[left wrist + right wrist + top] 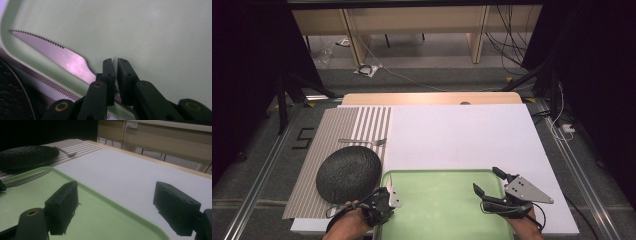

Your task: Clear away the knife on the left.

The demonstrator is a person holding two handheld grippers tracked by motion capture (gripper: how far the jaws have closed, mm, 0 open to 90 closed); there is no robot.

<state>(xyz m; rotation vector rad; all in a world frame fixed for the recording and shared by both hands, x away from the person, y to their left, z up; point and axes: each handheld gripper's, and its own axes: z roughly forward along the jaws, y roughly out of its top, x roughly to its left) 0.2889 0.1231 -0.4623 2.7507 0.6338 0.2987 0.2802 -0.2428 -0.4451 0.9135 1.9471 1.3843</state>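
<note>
A serrated steel knife [57, 53] lies flat inside the pale green tray [162, 37], close along its left rim. My left gripper [116, 61] is shut on the knife's handle, with the blade pointing away from the jaws. In the high view this gripper [384, 197] sits at the left edge of the tray [442, 200]. My right gripper [485, 178] hovers wide open over the tray's right part, holding nothing. From the right gripper view its jaws [116, 192] frame the tray's far rim, and the knife [25, 178] shows at the left.
A black textured plate [348, 173] rests on a striped placemat [337, 125] left of the tray, with a fork [362, 141] lying beyond it. A white sheet [462, 135] covers the table behind the tray. The table's front edge is near my hands.
</note>
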